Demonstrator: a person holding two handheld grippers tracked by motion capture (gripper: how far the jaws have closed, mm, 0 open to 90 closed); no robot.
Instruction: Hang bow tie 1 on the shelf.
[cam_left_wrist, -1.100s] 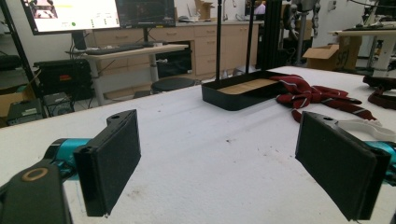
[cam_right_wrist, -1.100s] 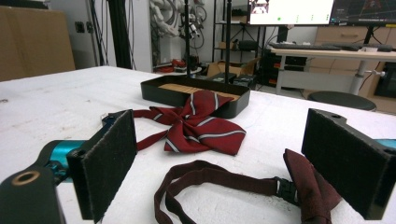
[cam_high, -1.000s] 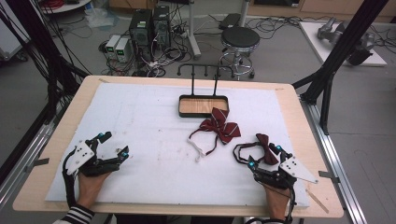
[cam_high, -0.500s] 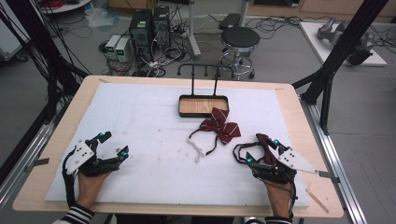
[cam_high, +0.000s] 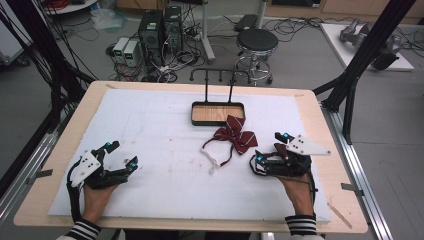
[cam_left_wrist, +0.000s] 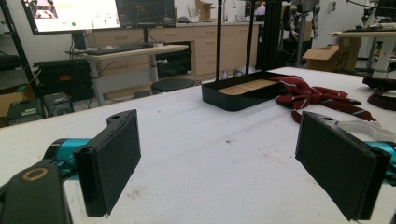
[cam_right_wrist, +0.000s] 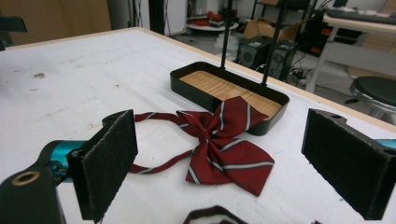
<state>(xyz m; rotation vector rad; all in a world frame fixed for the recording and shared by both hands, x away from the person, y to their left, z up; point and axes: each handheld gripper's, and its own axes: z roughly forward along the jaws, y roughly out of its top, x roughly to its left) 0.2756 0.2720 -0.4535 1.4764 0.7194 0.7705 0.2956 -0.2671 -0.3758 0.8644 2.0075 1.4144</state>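
A dark red striped bow tie (cam_high: 235, 133) lies flat on the white mat just in front of a black tray (cam_high: 218, 120) with a wooden floor and a tall hanger stand. Its thin strap with a white clasp (cam_high: 214, 159) trails toward me. My right gripper (cam_high: 271, 148) rests on the mat to the right of the bow tie, open and holding nothing. In the right gripper view the bow tie (cam_right_wrist: 224, 140) lies ahead between the open jaws, with the tray (cam_right_wrist: 187, 84) behind it. My left gripper (cam_high: 122, 154) sits open at the near left; in its view the tray (cam_left_wrist: 229, 100) and bow tie (cam_left_wrist: 313, 95) are far ahead.
The white mat (cam_high: 150, 130) covers most of the wooden table (cam_high: 320, 120). Black frame posts (cam_high: 360, 60) rise at both back corners. A stool (cam_high: 256, 42) and computer boxes (cam_high: 160, 30) stand on the floor beyond the far edge.
My right gripper has slid a little forward and left, closer to the bow tie. The left gripper and the bow tie have stayed put.
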